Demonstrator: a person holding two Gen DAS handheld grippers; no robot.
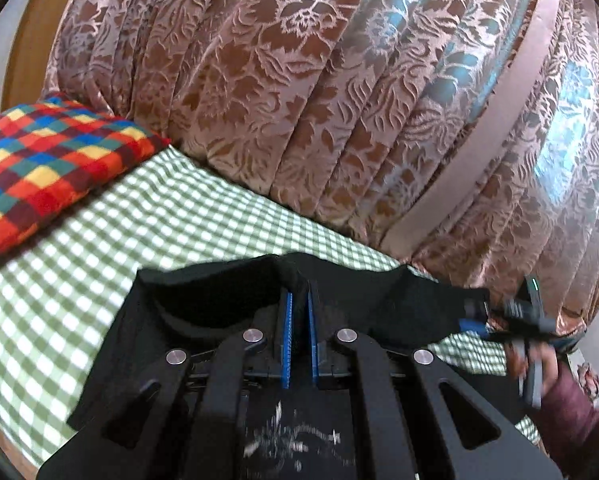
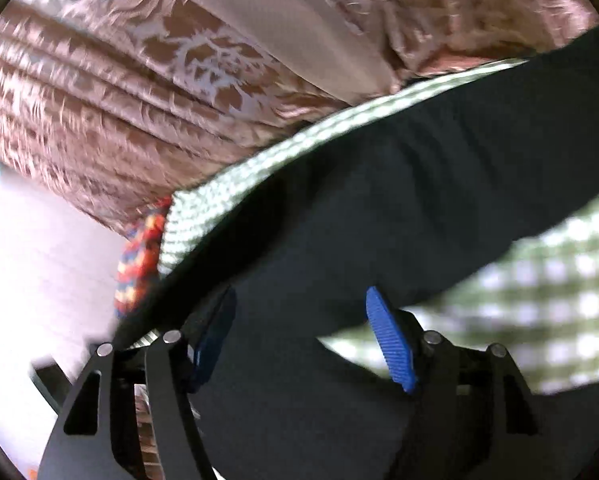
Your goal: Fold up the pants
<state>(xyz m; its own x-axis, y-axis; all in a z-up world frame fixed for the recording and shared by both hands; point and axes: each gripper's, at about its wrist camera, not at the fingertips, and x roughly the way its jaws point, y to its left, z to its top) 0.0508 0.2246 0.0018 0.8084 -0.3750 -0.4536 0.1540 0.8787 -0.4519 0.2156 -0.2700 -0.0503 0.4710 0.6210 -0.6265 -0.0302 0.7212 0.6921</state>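
Fold step underway: black pants [image 1: 203,312] edge is clamped in left gripper [image 1: 298,312], right gripper [image 2: 299,332] is held apart around cloth; closing needed next.

I am looking into a home bedroom. A bed is spreading across the lower half of my left wrist view, wearing a green-and-white gingham sheet [image 1: 147,216], and a pillow [image 1: 47,168] in bright red, blue, yellow and green checks is lying at its far left end. Behind the bed a heavy pleated curtain [image 1: 283,92] in pinkish-brown floral damask is hanging, with a plain pale band [image 1: 495,136] running down it. A strip of wooden frame [image 1: 27,56] is showing at the upper left beside a pale wall. The right wrist view is showing me the same curtain and checked bedding, blurred.
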